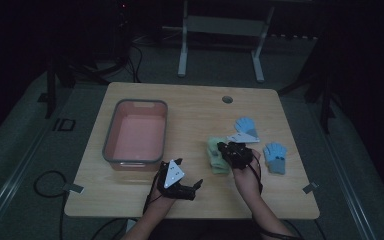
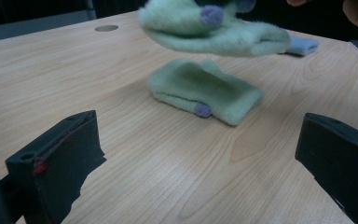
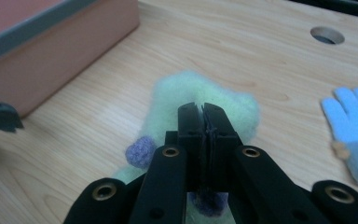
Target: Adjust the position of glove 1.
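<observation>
My right gripper (image 3: 203, 108) is shut on a fuzzy pale green glove (image 3: 177, 91) with a purple thumb tip (image 3: 140, 151), and holds it just above the table. In the left gripper view that glove (image 2: 214, 28) hangs over a second green glove (image 2: 200, 93), which lies flat on the wood. In the high view my right gripper (image 1: 227, 149) is over the green gloves (image 1: 219, 165), right of centre. My left gripper (image 1: 190, 171) rests near the front edge with its jaws wide open and nothing between them, pointing towards the gloves.
A pink bin (image 1: 109, 131) with a grey rim stands at the left of the wooden table (image 1: 195, 105). Two blue gloves (image 1: 246, 125) (image 1: 275, 156) lie to the right of the green ones. A cable hole (image 1: 227, 99) sits near the far edge.
</observation>
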Demonstrator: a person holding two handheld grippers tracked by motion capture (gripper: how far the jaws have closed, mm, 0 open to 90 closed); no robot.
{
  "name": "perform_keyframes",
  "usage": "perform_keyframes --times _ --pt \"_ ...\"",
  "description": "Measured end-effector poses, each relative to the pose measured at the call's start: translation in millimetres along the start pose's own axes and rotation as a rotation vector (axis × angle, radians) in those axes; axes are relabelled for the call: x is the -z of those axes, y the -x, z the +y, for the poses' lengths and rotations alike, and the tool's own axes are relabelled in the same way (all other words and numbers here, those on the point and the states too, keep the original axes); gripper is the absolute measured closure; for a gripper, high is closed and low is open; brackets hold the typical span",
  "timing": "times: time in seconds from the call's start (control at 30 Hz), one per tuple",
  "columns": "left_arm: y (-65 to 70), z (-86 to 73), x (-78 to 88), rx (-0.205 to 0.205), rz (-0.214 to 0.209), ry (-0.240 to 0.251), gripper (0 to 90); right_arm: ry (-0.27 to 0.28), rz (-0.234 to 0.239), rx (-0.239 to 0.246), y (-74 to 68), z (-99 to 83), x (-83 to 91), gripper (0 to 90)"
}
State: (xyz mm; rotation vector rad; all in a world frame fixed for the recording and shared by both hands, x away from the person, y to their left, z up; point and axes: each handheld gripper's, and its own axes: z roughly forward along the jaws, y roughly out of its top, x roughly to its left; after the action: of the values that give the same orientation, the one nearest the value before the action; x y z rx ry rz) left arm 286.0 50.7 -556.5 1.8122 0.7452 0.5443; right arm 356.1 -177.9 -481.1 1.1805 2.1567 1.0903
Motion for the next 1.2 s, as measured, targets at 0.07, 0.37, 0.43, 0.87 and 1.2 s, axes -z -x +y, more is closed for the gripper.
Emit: perform_keyframes --times 0.07,0.37,0.43,0.87,1.2 --pt "0.0 0.0 -0.1 0.002 -0.001 0.0 0.0 0.0 -0.004 0.0 1.7 -2.6 -0.3 86.9" --pt "-0.1 0.2 -0.6 0.005 0.0 -0.002 0.0 -0.035 -0.011 0.013 10.8 -17.5 -11.4 86.8" --pt "0.2 0.2 -0.7 0.001 0.0 -0.003 0.0 -0.041 -0.009 0.021 11.3 -20.1 -14.8 86.7" --pt "-0.4 0.5 -1.2 0.009 0.002 -0.012 0.0 -0.092 0.023 0.019 20.2 -35.8 -32.3 85.5" --pt "6.9 4.4 -4.4 -0.141 -0.02 -0.014 0.0 -0.081 0.063 0.036 23.9 -31.4 -22.9 70.8"
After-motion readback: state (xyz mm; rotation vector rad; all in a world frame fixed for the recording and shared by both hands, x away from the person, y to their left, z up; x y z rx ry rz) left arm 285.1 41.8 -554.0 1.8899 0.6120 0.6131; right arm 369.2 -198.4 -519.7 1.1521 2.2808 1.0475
